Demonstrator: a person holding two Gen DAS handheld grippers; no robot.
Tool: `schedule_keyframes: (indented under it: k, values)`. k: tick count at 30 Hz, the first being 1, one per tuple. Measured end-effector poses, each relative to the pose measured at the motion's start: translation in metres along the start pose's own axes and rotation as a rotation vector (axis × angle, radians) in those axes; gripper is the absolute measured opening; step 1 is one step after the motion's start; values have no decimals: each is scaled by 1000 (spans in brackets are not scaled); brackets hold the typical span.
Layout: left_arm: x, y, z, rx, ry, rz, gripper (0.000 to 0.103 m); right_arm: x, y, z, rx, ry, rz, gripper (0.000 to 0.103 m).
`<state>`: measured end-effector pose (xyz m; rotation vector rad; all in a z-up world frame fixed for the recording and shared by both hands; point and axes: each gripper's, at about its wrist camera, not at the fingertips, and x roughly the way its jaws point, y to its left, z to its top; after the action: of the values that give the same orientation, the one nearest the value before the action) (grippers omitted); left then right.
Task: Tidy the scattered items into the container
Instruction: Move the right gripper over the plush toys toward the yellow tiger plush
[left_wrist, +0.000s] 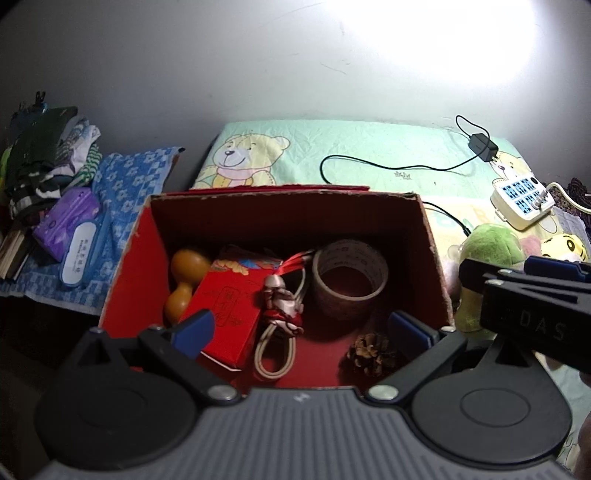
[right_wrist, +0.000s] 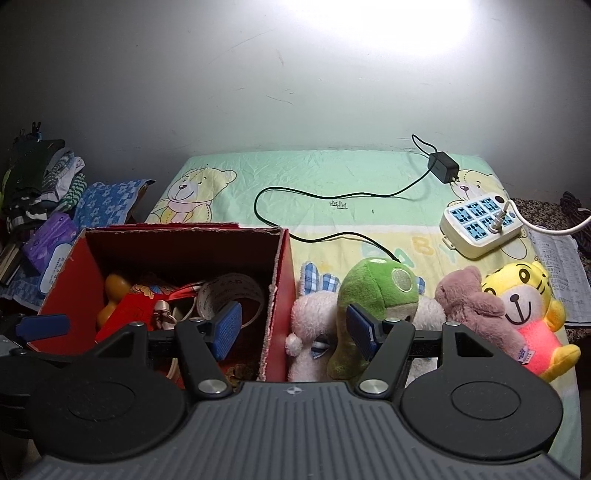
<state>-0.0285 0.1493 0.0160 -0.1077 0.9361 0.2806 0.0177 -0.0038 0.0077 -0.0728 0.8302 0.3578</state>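
Observation:
A red cardboard box (left_wrist: 144, 236) (right_wrist: 280, 266) stands on the bed. Inside lie an orange gourd (left_wrist: 183, 277), a red packet (left_wrist: 229, 314), a small figurine on a cord (left_wrist: 280, 302), a tape roll (left_wrist: 349, 280) and a pine cone (left_wrist: 371, 352). My left gripper (left_wrist: 303, 332) hovers open over the box with nothing between its fingers. My right gripper (right_wrist: 293, 326) is open above the box's right wall, empty. Beside the box lie a pink plush (right_wrist: 314, 317), a green plush (right_wrist: 376, 291), a brown bear (right_wrist: 472, 302) and a yellow tiger plush (right_wrist: 524, 299).
A white power strip (right_wrist: 480, 225) with a black adapter (right_wrist: 443, 168) and its cable (right_wrist: 295, 192) lies on the bear-print sheet (right_wrist: 314, 173). At the left, folded clothes (left_wrist: 48, 155), a purple pack (left_wrist: 66, 221) and a blue cloth (left_wrist: 125, 184) sit on a side surface. A wall stands behind.

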Motion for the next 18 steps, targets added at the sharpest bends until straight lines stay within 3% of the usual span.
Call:
schedule_keyframes:
  k: [18]
  values:
    - [7,-124,-5,88,31,-73,101,-11,-111,-13,53,11,-24,66]
